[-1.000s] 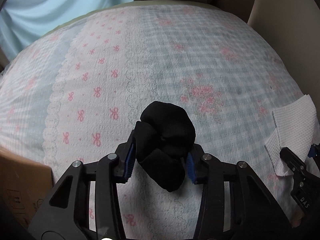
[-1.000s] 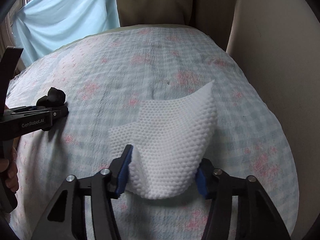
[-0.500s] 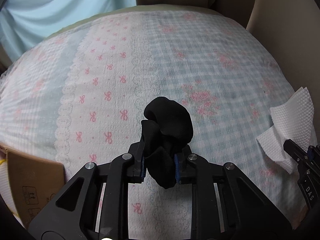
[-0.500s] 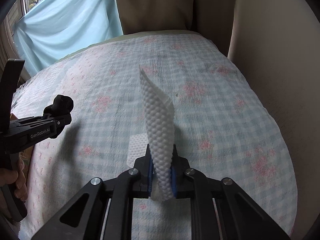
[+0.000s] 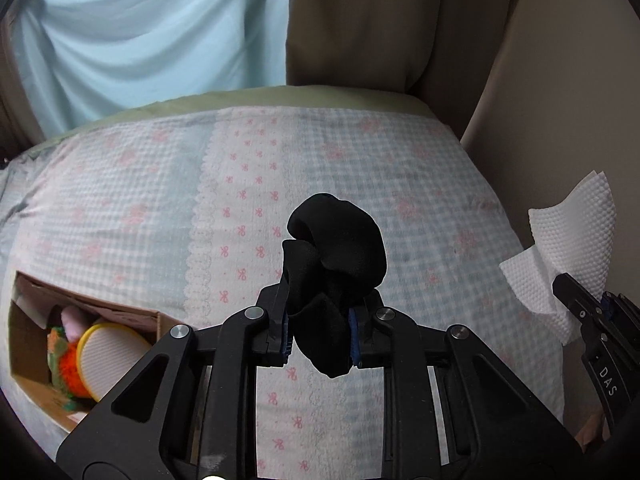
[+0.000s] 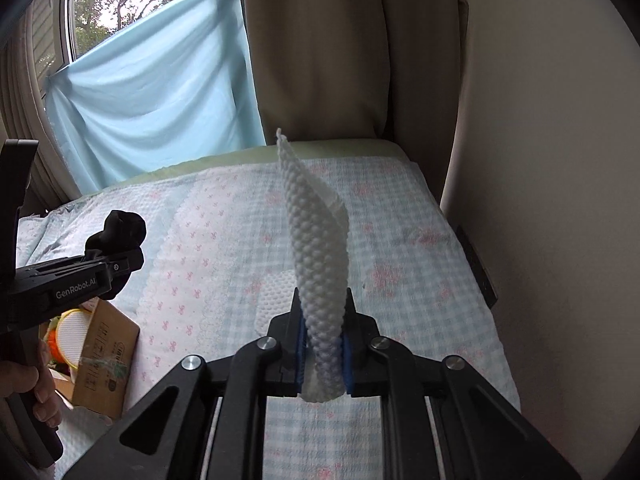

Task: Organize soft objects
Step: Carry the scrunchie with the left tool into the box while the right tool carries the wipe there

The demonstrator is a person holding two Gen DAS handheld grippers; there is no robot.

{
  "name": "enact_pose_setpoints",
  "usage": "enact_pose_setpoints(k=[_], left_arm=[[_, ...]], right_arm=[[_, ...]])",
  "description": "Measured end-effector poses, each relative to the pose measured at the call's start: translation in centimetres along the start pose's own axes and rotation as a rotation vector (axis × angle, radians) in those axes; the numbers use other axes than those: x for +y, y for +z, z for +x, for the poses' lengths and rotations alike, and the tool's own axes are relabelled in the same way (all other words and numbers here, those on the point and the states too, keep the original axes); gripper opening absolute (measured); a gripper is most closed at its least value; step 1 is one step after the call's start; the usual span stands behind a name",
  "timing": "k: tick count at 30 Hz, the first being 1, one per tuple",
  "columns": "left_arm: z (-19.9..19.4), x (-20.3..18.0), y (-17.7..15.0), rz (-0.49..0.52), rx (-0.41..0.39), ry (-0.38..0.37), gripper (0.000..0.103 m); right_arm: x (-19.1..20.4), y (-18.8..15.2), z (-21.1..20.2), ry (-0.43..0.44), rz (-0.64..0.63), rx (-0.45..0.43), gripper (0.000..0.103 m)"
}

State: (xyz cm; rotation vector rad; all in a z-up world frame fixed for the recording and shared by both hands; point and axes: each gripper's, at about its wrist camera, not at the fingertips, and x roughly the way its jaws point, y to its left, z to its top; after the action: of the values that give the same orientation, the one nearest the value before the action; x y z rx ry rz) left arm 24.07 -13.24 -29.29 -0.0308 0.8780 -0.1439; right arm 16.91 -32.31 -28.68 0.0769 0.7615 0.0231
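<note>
My left gripper (image 5: 319, 336) is shut on a bunched black cloth (image 5: 336, 252) and holds it above the bed. It also shows in the right wrist view (image 6: 120, 228). My right gripper (image 6: 323, 354) is shut on a folded white dimpled cloth (image 6: 316, 240) that stands up between the fingers, lifted off the bed. The white cloth also shows at the right edge of the left wrist view (image 5: 568, 248). A cardboard box (image 5: 44, 360) lies at the left on the bed and holds a round yellow-rimmed pad (image 5: 108, 356) and an orange fuzzy thing (image 5: 66, 366).
The bed cover (image 5: 420, 184) is blue check with pink bows and flowers. A beige wall (image 6: 552, 160) stands close on the right. A light blue curtain (image 5: 152, 40) and a brown curtain (image 5: 380, 20) hang behind the bed. The box also shows in the right wrist view (image 6: 104, 356).
Both grippers closed on their cloths and lifted them off the bed. The views rose and the cardboard box at the left came into sight.
</note>
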Motion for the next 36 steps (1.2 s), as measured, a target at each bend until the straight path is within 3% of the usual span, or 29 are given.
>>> enact_pose_setpoints(k=[10, 18, 27, 36], left_arm=[[-13.7, 4.7, 2.4, -0.069, -0.096, 0.011, 0.018], [-20.3, 12.1, 1.3, -0.117, -0.11, 0.079, 0.018], [-21.7, 24.4, -1.2, -0.158, -0.039, 0.124, 0.018], [-16.5, 34.0, -3.8, -0.13, 0.095, 0.076, 0.018]], right_arm=[[6.5, 5.6, -9.2, 0.075, -0.064, -0.06, 0.013], [15.3, 7.0, -12.4, 0.171, -0.129, -0.017, 0.013], [26.2, 5.2, -11.7, 0.21, -0.155, 0.057, 0.013], [34.3, 1.7, -5.3, 0.164, -0.076, 0.219, 0.013]])
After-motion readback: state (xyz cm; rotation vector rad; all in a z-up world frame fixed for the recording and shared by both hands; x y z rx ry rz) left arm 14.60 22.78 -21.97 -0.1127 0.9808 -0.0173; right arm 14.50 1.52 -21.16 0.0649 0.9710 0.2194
